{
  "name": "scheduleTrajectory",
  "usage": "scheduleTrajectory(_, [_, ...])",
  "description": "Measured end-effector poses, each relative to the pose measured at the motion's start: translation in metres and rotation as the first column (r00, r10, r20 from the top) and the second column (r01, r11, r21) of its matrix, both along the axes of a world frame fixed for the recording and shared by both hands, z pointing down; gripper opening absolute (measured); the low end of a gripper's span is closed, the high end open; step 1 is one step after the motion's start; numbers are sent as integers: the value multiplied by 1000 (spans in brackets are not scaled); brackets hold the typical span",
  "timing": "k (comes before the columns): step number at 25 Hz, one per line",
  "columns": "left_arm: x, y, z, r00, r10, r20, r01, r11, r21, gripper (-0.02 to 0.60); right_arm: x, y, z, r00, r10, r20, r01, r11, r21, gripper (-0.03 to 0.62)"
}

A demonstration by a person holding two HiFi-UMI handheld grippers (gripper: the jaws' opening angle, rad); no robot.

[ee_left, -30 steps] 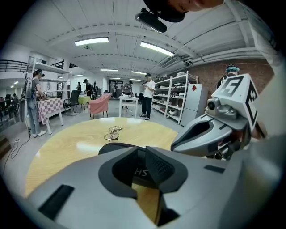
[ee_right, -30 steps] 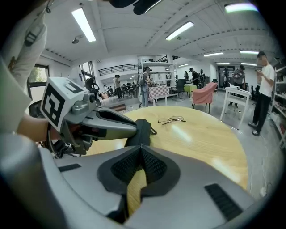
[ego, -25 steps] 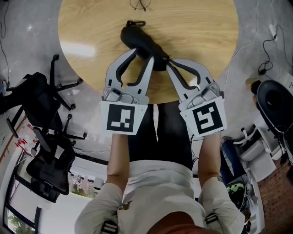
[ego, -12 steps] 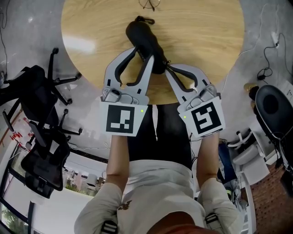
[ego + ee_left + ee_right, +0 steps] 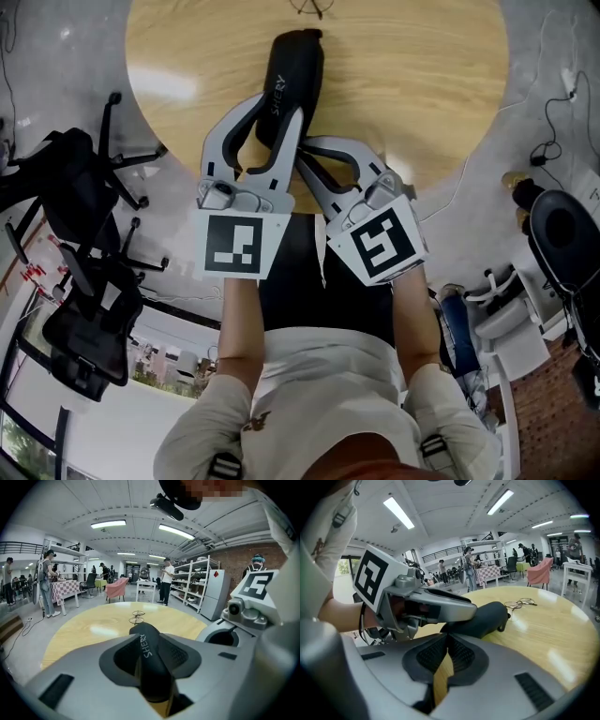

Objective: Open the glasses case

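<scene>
A black glasses case (image 5: 292,75) with white lettering lies on the round wooden table (image 5: 412,84), its long side pointing away from me. My left gripper (image 5: 278,117) is shut on the case's near half, and in the left gripper view both pads press the case (image 5: 150,658) from the sides. My right gripper (image 5: 304,150) is shut just to the right of the left one, with its tips by the case's near end. In the right gripper view its jaws (image 5: 447,641) meet with only bare wood showing in the gap below them, and the case (image 5: 483,618) lies just beyond.
A pair of thin-framed glasses (image 5: 136,617) rests on the table beyond the case. Black office chairs (image 5: 84,216) stand on the floor at the left, and another seat (image 5: 562,225) stands at the right. The table's near edge runs under both grippers.
The case has swung from slanting across the table to pointing straight away, still in the left gripper. The right gripper has moved left, close beside the left one.
</scene>
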State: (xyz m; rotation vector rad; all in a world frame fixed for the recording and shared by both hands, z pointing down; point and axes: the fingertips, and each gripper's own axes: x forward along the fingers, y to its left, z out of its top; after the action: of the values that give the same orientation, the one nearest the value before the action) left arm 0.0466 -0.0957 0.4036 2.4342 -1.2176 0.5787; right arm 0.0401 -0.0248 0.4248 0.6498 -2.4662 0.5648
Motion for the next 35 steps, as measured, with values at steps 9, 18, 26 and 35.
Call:
scheduleTrajectory(9, [-27,-10,-4,999,-54,4,54,998,18,110,-22,-2,-17,999,-32,17,31,998,56,23])
scheduleTrajectory(18, [-32,-16,-2,997,-79,-8,79,997,25,107,-4,-10,-17,992,30,-124,-10,986,166,55])
scheduleTrajectory(26, [-32,-17,-2,996,-77,-36,78,997,16,107,-12,-18,-4,973,10,-229,39,977,208,94])
scheduleTrajectory(35, [-36,-20,-7,998,-58,-37,59,998,32,109,-16,-24,-10,977,-20,-212,58,983,174,40])
